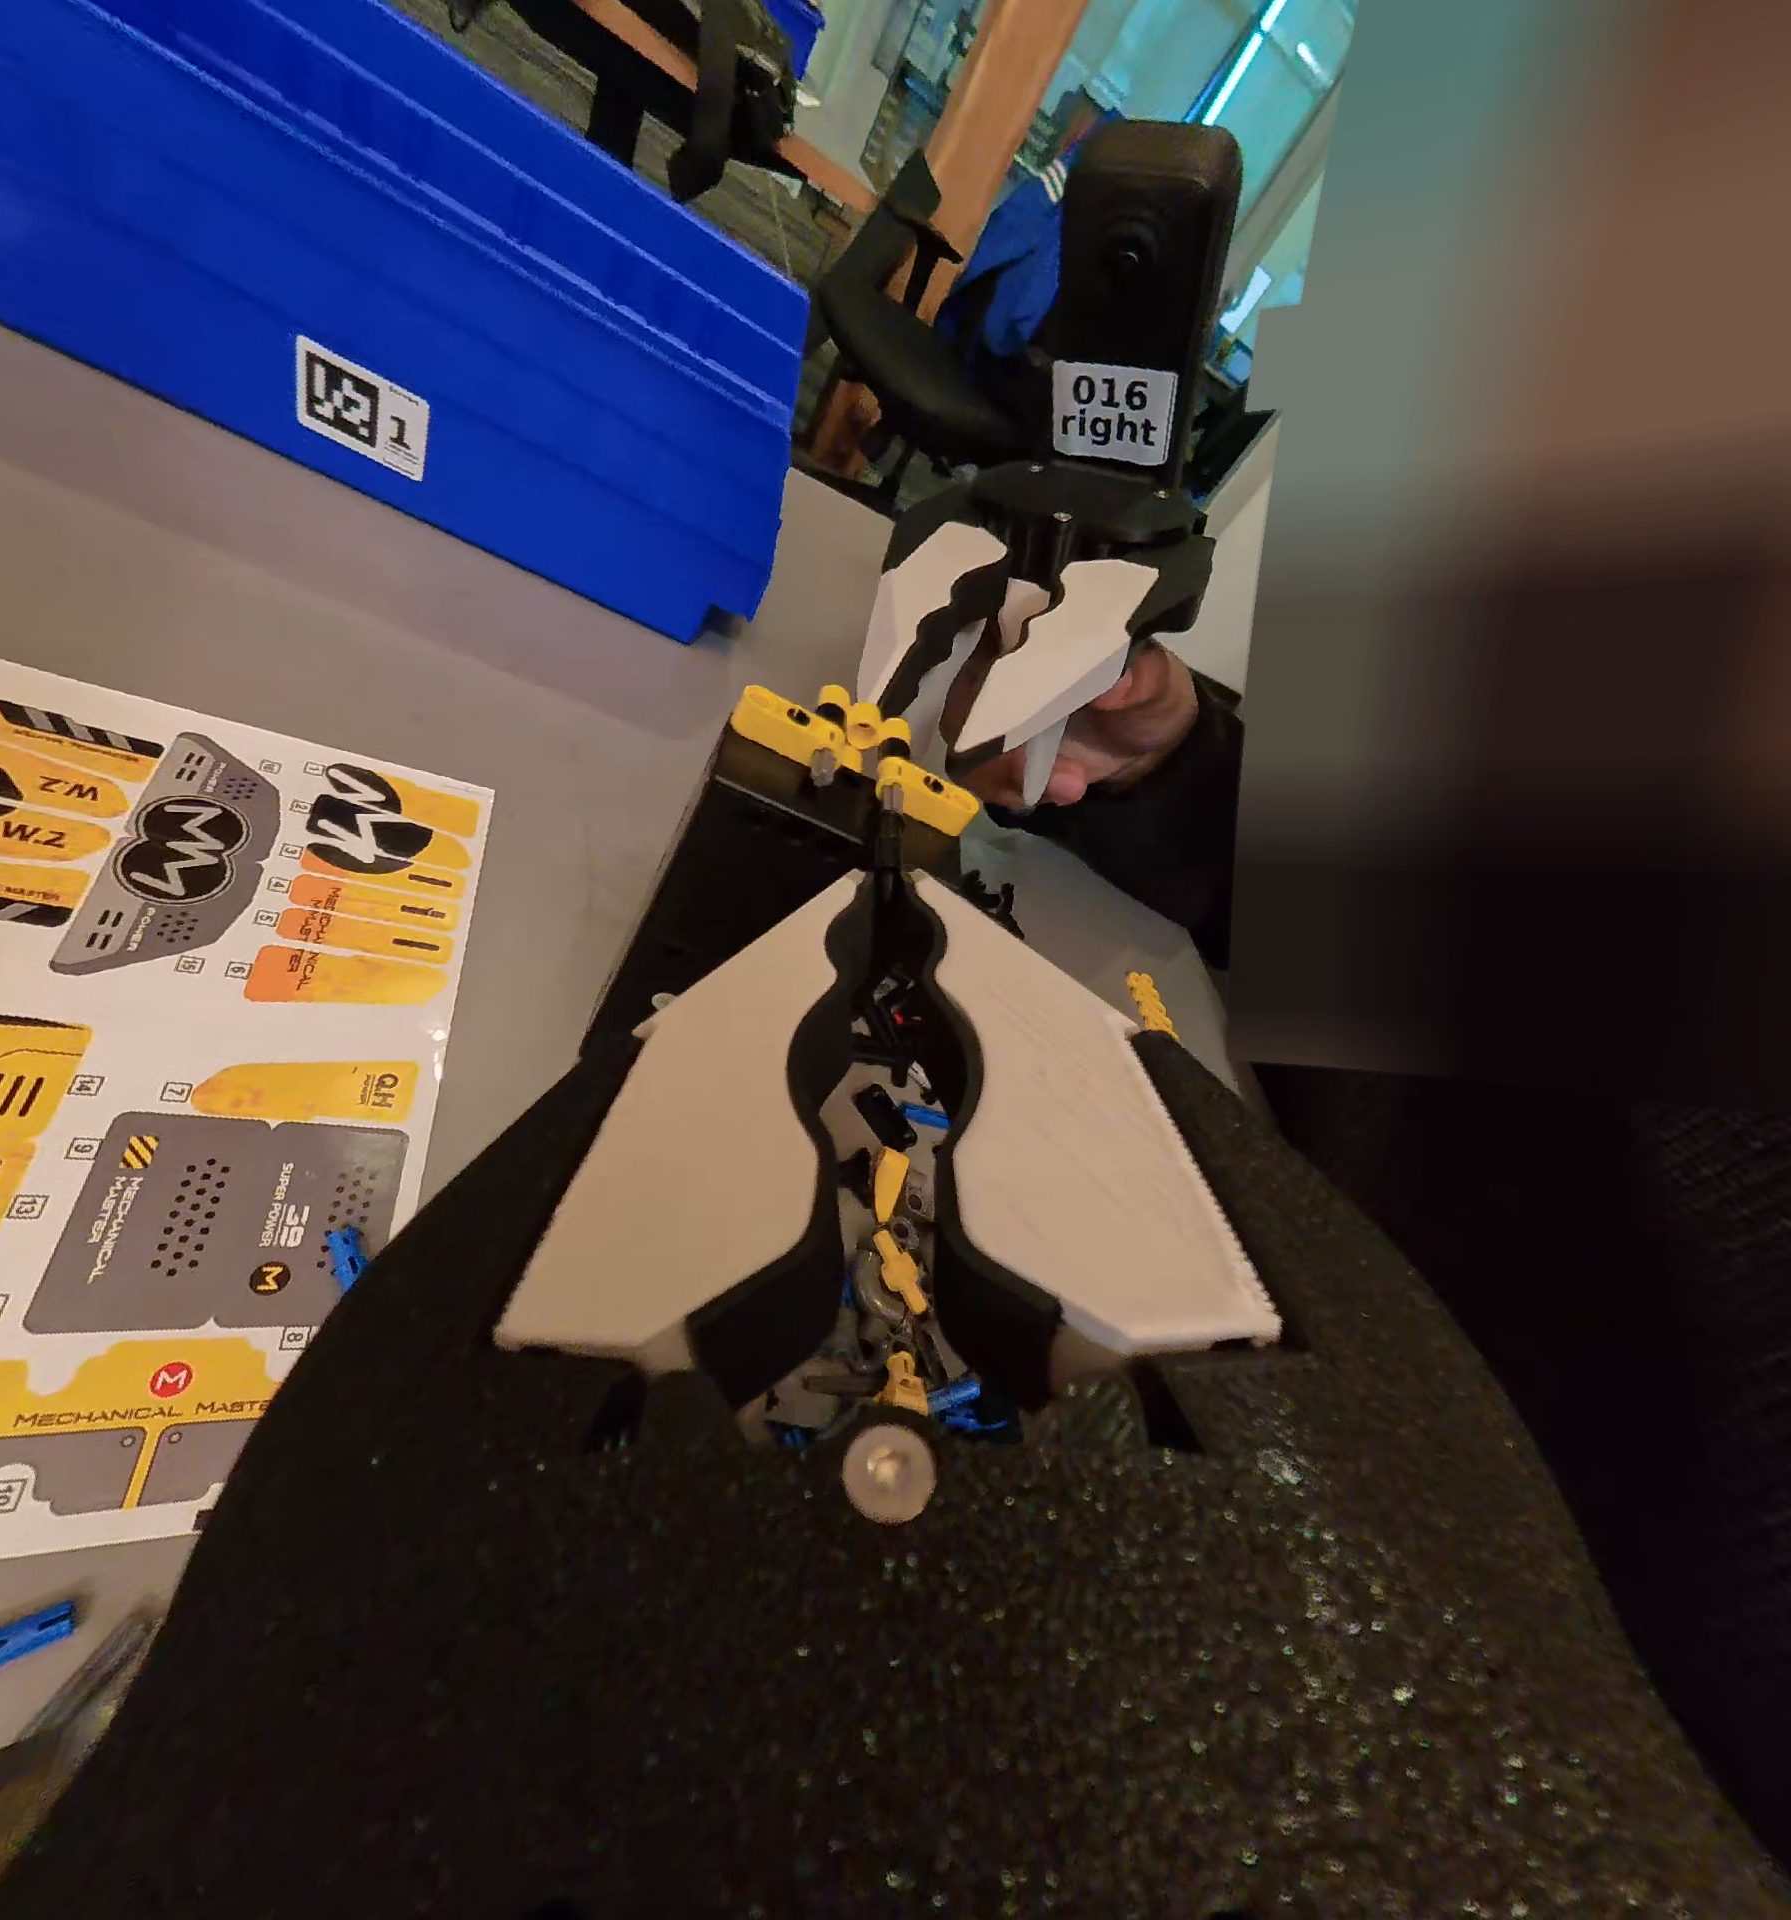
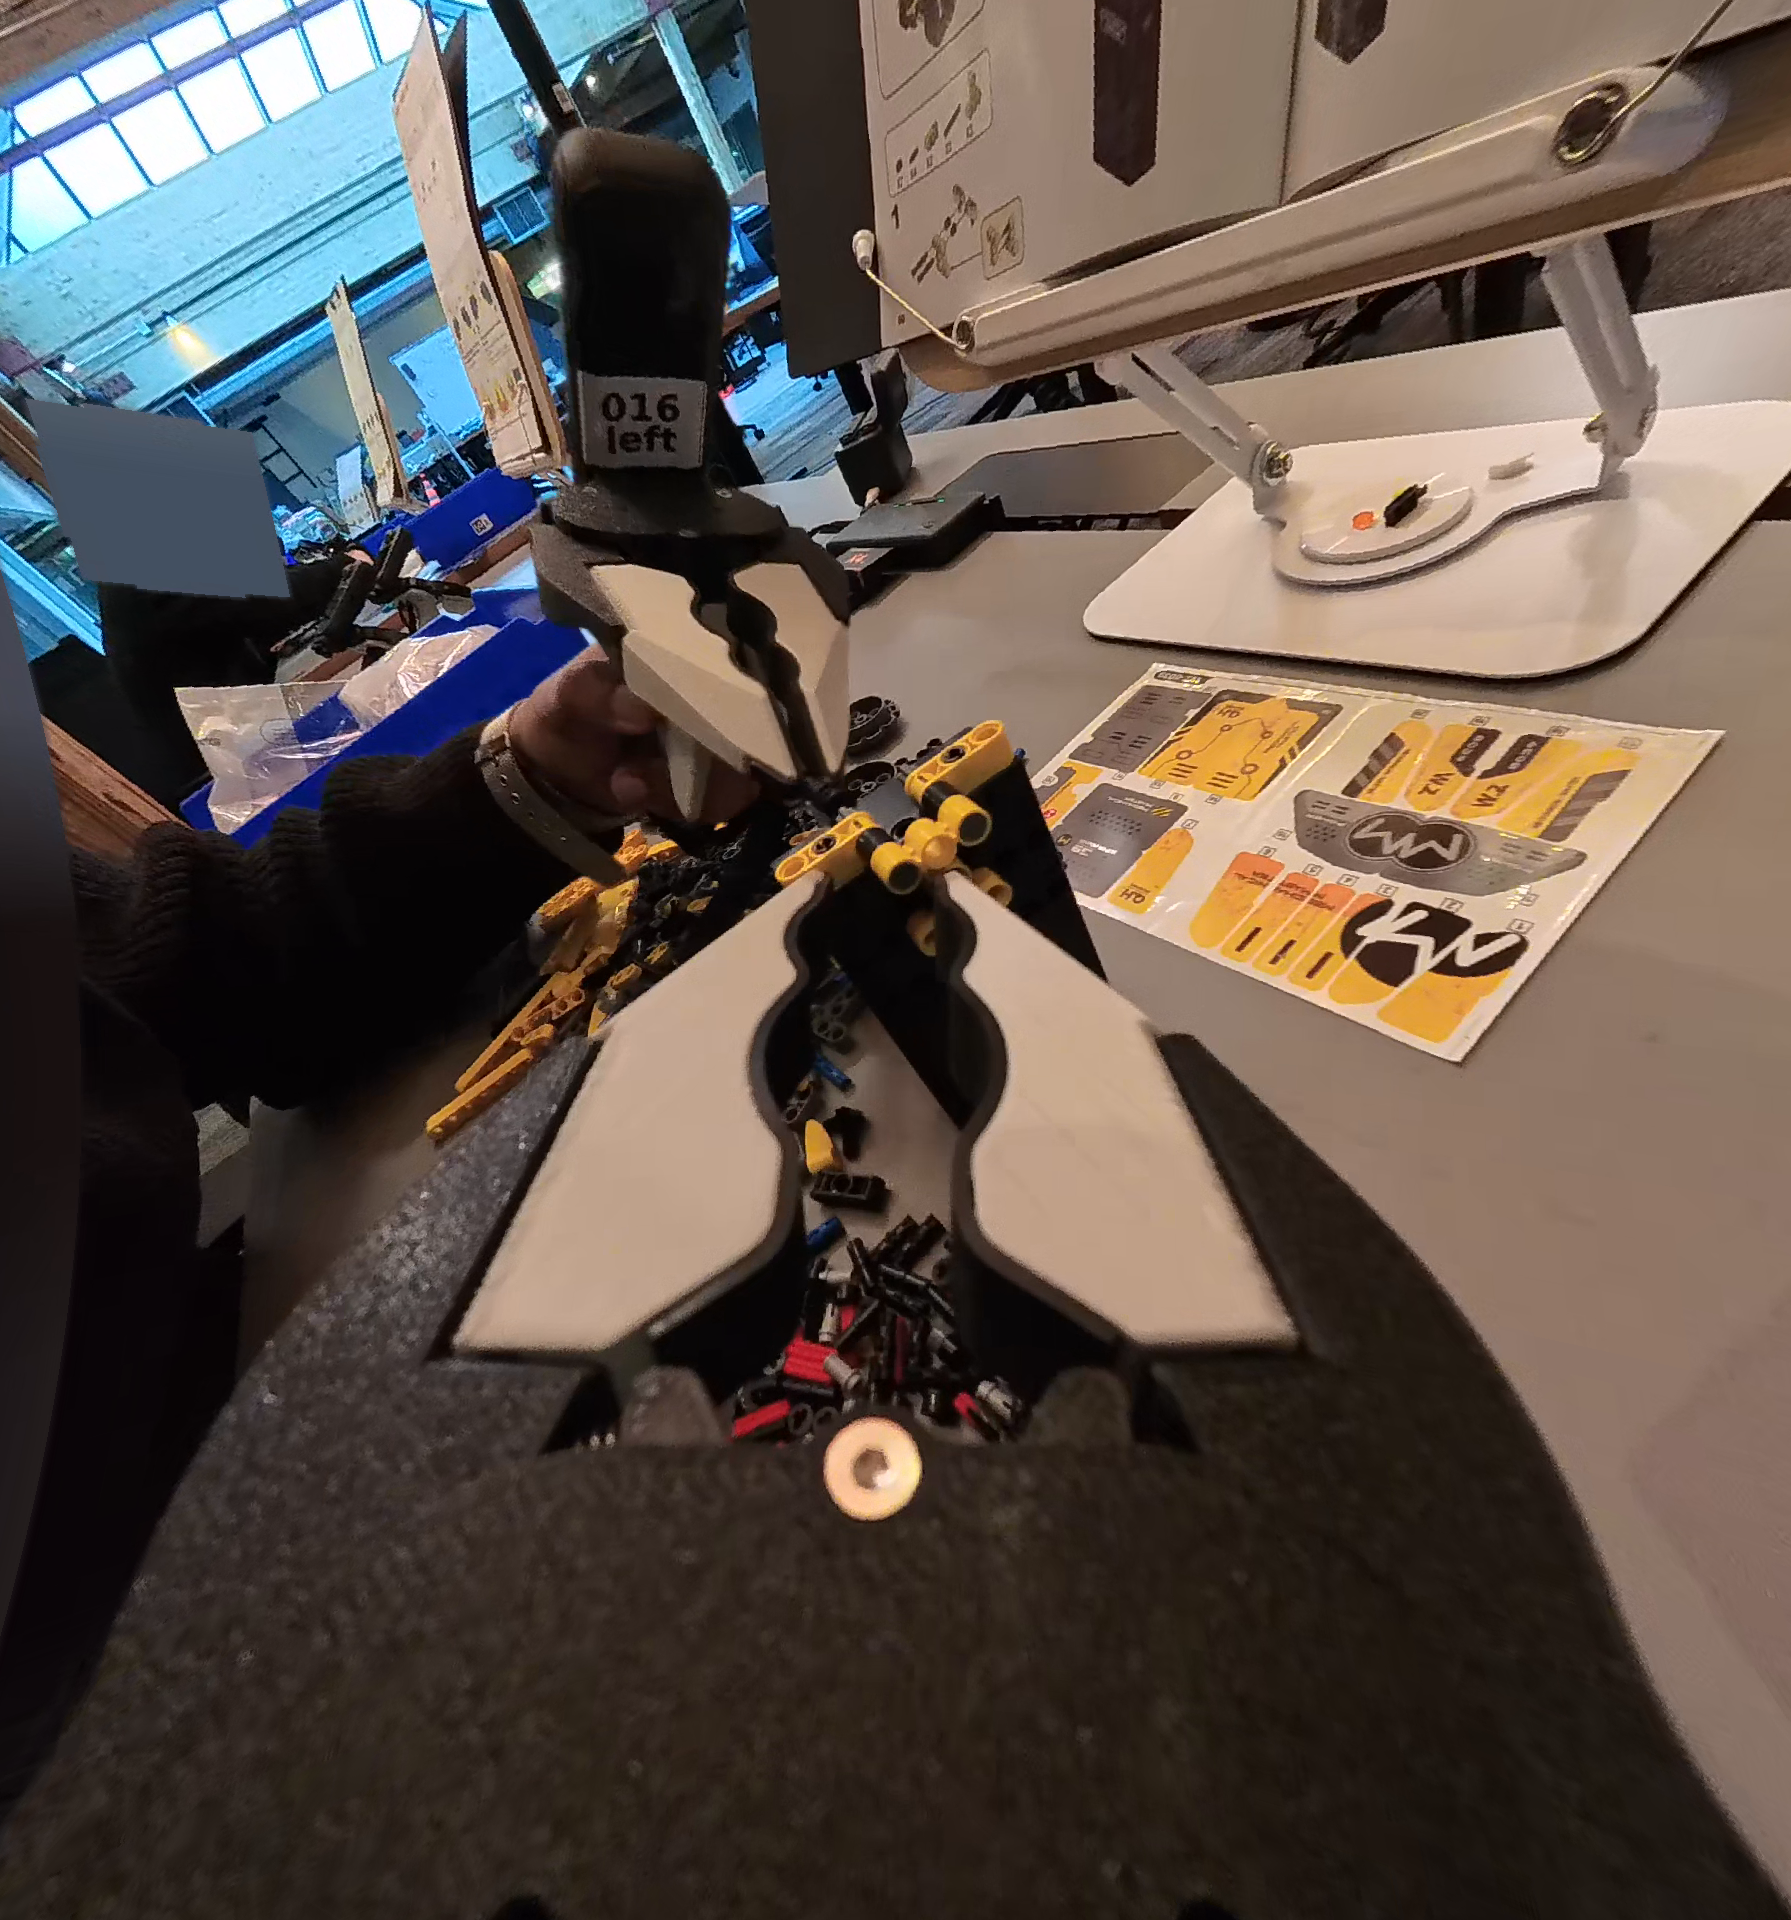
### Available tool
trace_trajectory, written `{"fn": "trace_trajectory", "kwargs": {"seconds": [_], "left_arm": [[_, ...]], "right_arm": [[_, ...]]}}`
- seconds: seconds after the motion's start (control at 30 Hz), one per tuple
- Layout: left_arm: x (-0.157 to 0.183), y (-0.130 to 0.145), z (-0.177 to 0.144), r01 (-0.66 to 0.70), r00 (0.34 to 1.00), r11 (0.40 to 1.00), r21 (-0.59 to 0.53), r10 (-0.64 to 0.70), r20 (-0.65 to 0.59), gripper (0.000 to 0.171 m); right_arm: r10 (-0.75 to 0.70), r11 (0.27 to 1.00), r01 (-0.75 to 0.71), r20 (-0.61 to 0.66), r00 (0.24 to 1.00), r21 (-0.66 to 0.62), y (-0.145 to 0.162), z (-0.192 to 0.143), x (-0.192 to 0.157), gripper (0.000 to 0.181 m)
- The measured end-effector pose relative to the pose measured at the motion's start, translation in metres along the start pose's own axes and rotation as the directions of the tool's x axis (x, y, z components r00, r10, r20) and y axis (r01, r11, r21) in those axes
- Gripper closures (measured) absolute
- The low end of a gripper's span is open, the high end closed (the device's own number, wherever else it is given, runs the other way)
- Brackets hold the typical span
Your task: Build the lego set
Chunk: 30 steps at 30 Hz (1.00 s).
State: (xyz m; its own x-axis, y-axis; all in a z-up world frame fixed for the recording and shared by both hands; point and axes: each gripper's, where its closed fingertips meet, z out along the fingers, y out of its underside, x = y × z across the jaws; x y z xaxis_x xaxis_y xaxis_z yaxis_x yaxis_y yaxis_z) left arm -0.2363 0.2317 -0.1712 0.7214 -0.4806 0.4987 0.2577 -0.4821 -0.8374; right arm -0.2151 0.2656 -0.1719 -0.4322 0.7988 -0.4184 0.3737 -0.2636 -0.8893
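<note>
Above the grey counter, both grippers meet on a yellow-and-black brick assembly: left gripper clamped on its thin black pin, right gripper seemingly pinching a yellow connector, sticker sheet lying nearby.

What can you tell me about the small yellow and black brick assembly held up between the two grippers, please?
The brick assembly is built of glossy plastic: two short yellow beams with round holes, a yellow multi-socket connector between them, and black and grey pins. It is held above the grey table, over loose bricks. The left hand-held gripper is shut on a thin black pin at one end. The right hand-held gripper closes on its yellow connector from the opposite side. A tall black block stands just behind it.
</note>
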Motion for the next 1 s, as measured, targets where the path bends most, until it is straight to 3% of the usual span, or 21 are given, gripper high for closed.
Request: {"fn": "trace_trajectory", "kwargs": {"seconds": [0.37, 1.0], "left_arm": [[-0.0009, -0.0002, 0.0017, 0.038, 0.998, 0.999, 0.014, -0.037, -0.048, 0.169], [0.0018, -0.0010, 0.0049, 0.024, 1.000, 1.000, 0.002, -0.024, -0.019, 0.169]], "right_arm": [[0.003, 1.000, -0.003, -0.005, 1.000, -0.001, 0.0007, 0.0013, 0.0016, 0.164], [-0.035, 0.999, 0.035, -0.035, 0.999, 0.002, 0.0001, 0.0015, 0.0048, 0.167]]}}
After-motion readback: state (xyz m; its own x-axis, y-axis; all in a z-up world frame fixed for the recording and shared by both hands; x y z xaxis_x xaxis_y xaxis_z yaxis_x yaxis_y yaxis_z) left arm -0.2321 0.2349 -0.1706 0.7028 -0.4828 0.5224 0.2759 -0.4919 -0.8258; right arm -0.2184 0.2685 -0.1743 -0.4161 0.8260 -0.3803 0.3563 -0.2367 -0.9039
